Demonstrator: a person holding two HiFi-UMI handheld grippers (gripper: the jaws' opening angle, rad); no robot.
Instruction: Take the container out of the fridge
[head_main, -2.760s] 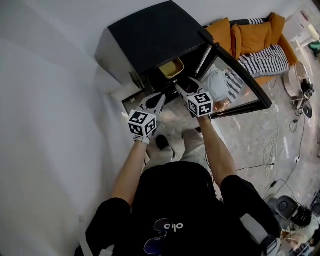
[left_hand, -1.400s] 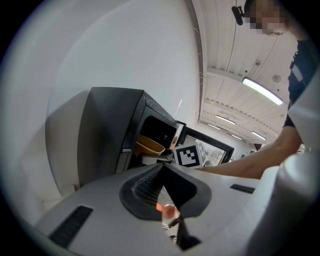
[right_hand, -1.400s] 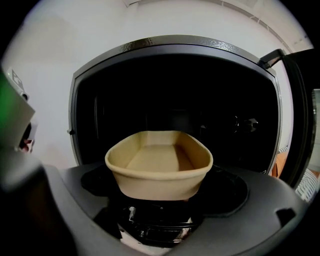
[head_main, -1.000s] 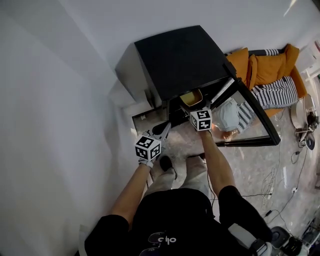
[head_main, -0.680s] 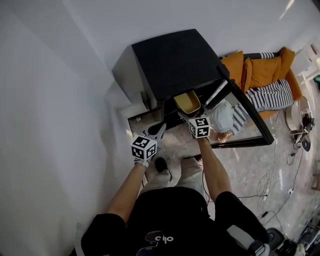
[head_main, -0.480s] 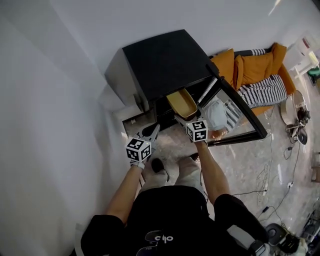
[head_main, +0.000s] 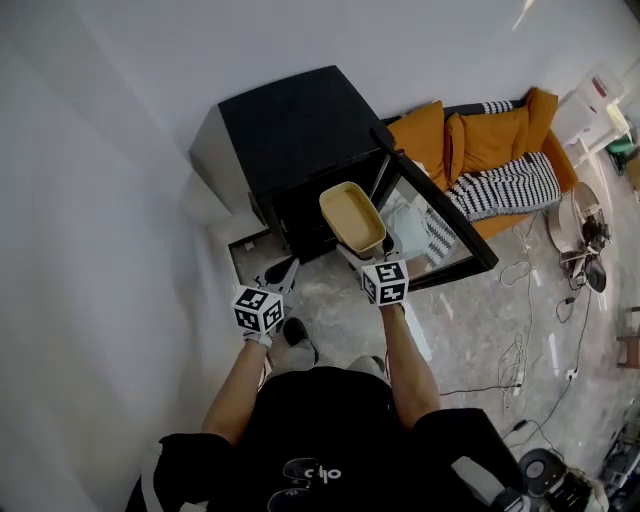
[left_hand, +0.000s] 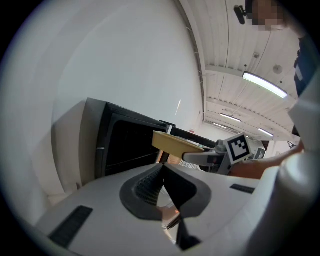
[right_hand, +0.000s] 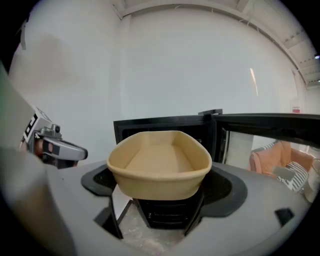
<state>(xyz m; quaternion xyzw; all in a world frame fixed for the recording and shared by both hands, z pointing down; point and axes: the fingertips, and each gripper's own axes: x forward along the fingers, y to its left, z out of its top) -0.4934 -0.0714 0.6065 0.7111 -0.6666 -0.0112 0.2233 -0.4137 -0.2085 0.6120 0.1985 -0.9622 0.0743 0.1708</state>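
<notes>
The right gripper (head_main: 351, 251) is clamped on the near end of the tan container (head_main: 352, 214), holding it in the air just outside the open black fridge (head_main: 290, 130), beside its swung-out glass door (head_main: 445, 222). The left gripper (head_main: 287, 266) has its jaws pressed together with nothing between them, and sits to the left, apart from the container.

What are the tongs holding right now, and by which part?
The right tongs grip the tan container by its near end, out in front of the fridge. The left tongs are shut on nothing.
</notes>
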